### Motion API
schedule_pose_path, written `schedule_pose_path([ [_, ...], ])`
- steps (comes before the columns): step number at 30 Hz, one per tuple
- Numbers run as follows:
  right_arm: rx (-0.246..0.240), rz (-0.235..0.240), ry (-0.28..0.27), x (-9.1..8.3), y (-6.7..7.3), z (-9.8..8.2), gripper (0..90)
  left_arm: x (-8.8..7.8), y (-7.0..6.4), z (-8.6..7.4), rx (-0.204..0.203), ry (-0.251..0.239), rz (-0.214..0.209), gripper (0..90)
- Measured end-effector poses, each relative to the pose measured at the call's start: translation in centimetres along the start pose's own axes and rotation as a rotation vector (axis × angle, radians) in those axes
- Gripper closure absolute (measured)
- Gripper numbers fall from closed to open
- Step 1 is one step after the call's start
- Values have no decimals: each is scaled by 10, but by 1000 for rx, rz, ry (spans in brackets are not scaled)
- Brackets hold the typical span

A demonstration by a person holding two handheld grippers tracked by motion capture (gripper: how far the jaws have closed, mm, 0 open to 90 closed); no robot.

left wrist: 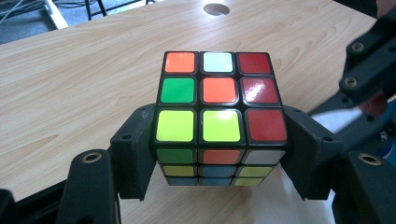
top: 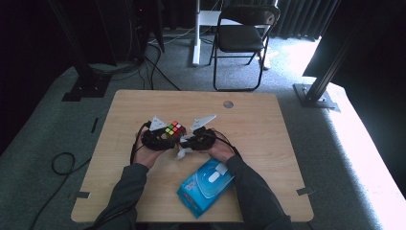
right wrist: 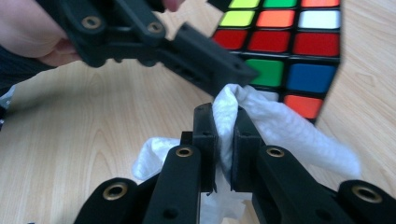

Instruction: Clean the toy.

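Pale wood-grain laminate covers the rectangular desk, smooth and matt, with a round cable hole near its far edge. Near the middle of it sits the glossy plastic puzzle cube, black-framed with square stickers in orange, white, red, green and yellow on top. The left gripper, made of black angular printed plastic with brass-ringed screw holes, has its fingers pressed flat against two opposite sides of the cube, so the cube is clamped between them just above the desk surface. In the high view the left gripper shows at the person's left hand, with the cube at its tip.

The right gripper has its fingers drawn narrow, pinching a crumpled white wet wipe. The wipe is soft and wrinkled, bulging out above the fingers and trailing below them. Its upper fold lies against the lower side face of the cube, beside blue, green and orange stickers; one finger of the left gripper crosses just above it. In the high view the right gripper lies close beside the cube, with the wipe hanging pale beneath it.

Nearer the person lies a soft blue plastic pack of wipes with a white flap lid, partly under the right forearm.
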State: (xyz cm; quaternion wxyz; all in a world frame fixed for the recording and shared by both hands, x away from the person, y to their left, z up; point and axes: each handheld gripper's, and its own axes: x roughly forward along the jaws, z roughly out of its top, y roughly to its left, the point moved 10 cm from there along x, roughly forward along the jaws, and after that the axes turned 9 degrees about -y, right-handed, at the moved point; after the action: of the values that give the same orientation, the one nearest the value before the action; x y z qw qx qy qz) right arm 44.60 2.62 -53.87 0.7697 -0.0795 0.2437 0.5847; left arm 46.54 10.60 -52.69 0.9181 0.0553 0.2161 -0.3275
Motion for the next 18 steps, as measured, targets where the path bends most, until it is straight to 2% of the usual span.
schedule_pose_path([
  [4, -11, 21, 13, 3, 5, -2, 837, 1, -1, 2, -12, -2, 2, 344],
  [9, -30, 31, 29, 6, 8, -3, 837, 3, -5, 5, -8, 1, -5, 344],
  [18, -35, -33, 35, 3, -1, -4, 839, 1, -3, 4, -6, 5, 3, 344],
])
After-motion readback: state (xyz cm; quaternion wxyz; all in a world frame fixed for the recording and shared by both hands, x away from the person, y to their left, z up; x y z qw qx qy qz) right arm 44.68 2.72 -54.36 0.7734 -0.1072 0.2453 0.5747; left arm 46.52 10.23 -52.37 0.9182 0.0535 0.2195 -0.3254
